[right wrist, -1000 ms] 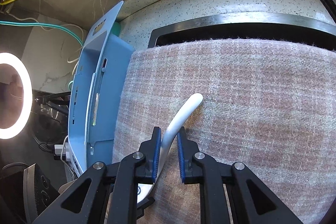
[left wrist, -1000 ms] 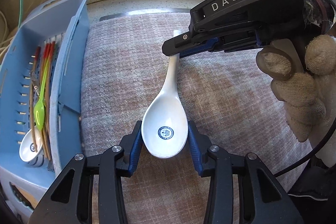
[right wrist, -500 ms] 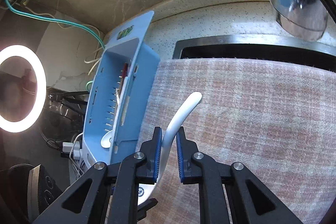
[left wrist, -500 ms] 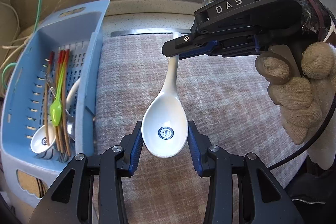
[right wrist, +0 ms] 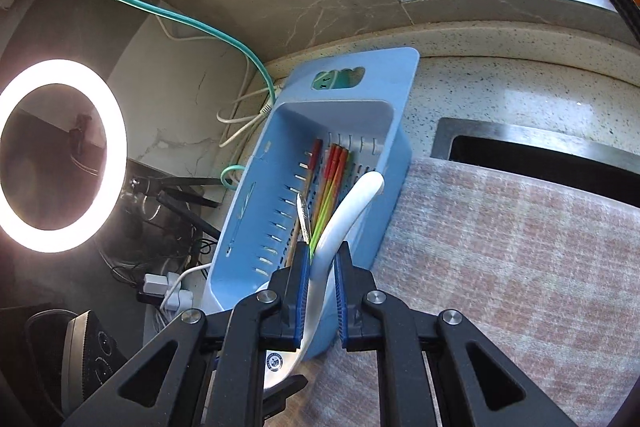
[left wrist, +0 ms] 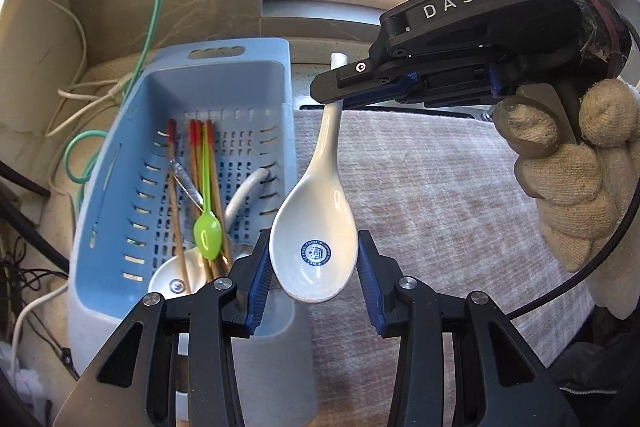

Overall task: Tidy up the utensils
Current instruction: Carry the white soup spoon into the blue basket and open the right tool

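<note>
Left wrist: both grippers' jaws grasp glossy white ceramic spoon (left wrist: 316, 227) beside slotted blue plastic basket (left wrist: 120, 163).

White spoon (left wrist: 316, 227) with blue round emblem in bowl. Pale blue slotted basket (left wrist: 120, 163). Red-tipped tan chopsticks (left wrist: 196, 155); lime green small spoon (left wrist: 207, 231). Pink-and-grey plaid cloth (right wrist: 520, 247). Speckled beige counter (right wrist: 500, 87). Black tools, blue pads (left wrist: 260, 275). Teal cable (right wrist: 192, 23). Beige knit glove (left wrist: 580, 187).
</note>
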The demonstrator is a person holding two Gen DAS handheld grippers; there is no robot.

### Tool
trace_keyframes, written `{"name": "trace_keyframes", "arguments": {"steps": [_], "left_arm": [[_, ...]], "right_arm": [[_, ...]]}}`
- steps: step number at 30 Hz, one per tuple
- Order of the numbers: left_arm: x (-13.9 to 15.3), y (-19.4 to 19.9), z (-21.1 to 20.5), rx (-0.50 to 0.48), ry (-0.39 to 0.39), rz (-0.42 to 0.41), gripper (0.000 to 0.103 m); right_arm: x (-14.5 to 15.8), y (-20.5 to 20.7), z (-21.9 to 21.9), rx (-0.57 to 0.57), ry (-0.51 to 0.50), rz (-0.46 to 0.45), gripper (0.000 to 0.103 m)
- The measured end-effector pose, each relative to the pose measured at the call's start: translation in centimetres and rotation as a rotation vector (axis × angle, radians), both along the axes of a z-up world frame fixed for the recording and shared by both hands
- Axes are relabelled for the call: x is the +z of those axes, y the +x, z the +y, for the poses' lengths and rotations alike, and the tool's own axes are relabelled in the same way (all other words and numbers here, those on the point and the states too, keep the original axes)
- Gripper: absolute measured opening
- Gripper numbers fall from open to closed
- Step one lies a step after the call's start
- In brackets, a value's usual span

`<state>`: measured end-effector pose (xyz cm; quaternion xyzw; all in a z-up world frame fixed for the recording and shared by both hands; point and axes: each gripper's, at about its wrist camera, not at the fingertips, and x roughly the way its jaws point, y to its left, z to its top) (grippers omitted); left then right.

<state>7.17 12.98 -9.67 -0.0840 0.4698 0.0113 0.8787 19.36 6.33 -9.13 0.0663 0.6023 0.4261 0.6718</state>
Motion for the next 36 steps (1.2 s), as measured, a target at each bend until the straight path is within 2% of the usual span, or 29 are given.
{"name": "trace_keyframes", "arguments": {"steps": [13, 21, 28, 30, 32, 36], "left_arm": [[-1.5, 1.2, 4.8, 0.01, -0.025, 0.002, 0.039], [-2.8, 2.1, 6.2, 0.003, -0.048, 0.019, 0.039], [-2.7, 2.3, 6.3, -0.003, -0.036, 0.026, 0.039], [-2.6, 2.4, 6.4, -0.001, -0.036, 0.031, 0.039], [-2.4, 2.4, 6.4, 0.008, -0.025, 0.038, 0.039], [-1.8, 2.0, 6.5, 0.025, -0.015, 0.036, 0.043]], "right_arm": [[-2.0, 1.4, 5.3, -0.002, -0.026, -0.005, 0.011], [-3.7, 2.2, 6.5, -0.017, -0.046, 0.008, 0.011], [-4.0, 2.0, 6.7, -0.008, -0.059, -0.007, 0.014], [-4.1, 2.0, 6.8, -0.008, -0.065, -0.006, 0.018], [-4.0, 1.9, 6.8, -0.014, -0.064, -0.01, 0.036], [-3.3, 1.8, 6.4, -0.022, -0.063, -0.042, 0.045]]}}
